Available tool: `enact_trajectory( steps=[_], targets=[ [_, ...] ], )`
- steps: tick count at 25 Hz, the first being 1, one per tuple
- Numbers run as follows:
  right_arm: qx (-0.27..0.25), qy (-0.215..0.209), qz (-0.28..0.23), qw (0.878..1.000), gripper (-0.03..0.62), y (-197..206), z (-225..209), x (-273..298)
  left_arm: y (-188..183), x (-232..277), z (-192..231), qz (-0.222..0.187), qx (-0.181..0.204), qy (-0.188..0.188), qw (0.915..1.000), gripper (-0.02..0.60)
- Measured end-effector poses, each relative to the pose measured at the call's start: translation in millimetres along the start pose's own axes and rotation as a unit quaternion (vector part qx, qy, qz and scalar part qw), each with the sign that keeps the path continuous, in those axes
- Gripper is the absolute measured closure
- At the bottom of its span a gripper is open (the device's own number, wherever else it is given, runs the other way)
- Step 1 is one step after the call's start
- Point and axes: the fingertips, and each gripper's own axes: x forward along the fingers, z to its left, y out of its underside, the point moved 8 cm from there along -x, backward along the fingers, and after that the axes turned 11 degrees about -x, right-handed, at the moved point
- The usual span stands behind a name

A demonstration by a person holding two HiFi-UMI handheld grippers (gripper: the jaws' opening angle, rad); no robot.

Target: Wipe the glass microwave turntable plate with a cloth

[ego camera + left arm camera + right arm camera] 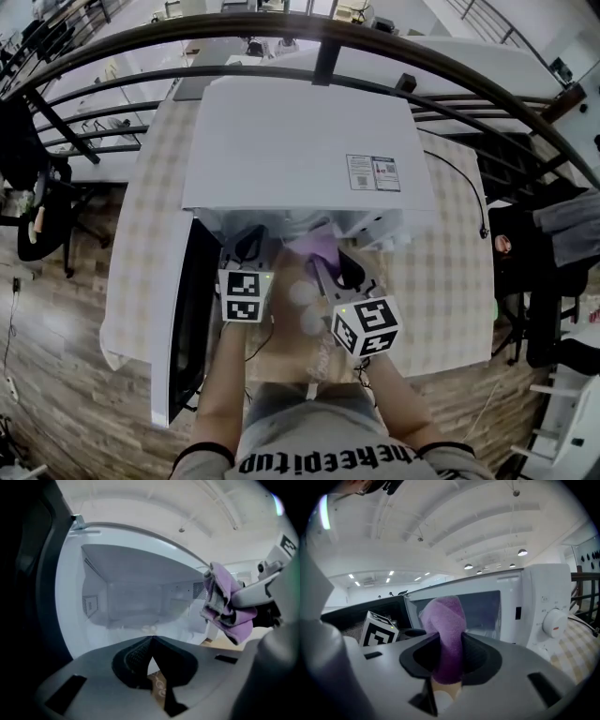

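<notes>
With your right gripper [448,639] jaws clenched on the purple fleece cloth [443,613] and your left gripper [151,641] jaws pressed together, empty, enter the open white microwave [300,141] level.

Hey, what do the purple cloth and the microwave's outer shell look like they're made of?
The purple cloth looks like soft fuzzy fabric, perhaps microfibre or fleece: matte nap, limp folds. The microwave shell is smooth white with a faint sheen, painted metal or plastic; the look leaves that open.
</notes>
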Motion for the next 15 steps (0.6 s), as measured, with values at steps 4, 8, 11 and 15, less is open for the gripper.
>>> enact_trajectory(
  steps=[4,8,11,15],
  targets=[
    [0.007,0.010,0.024,1.000,0.470,8,-4,8,5,14,1,0.031,0.002,-0.006,0.9995,0.572],
    [0.000,0.021,0.052,0.998,0.470,15,-6,16,13,21,0,0.057,0.005,-0.016,0.9982,0.572],
    [-0.001,0.028,0.064,0.998,0.470,17,-9,24,12,23,1,0.058,0.004,-0.022,0.9980,0.572],
    [-0.005,0.048,0.081,0.996,0.470,17,-14,38,10,25,2,0.060,0.002,-0.025,0.9979,0.572]
  ],
)
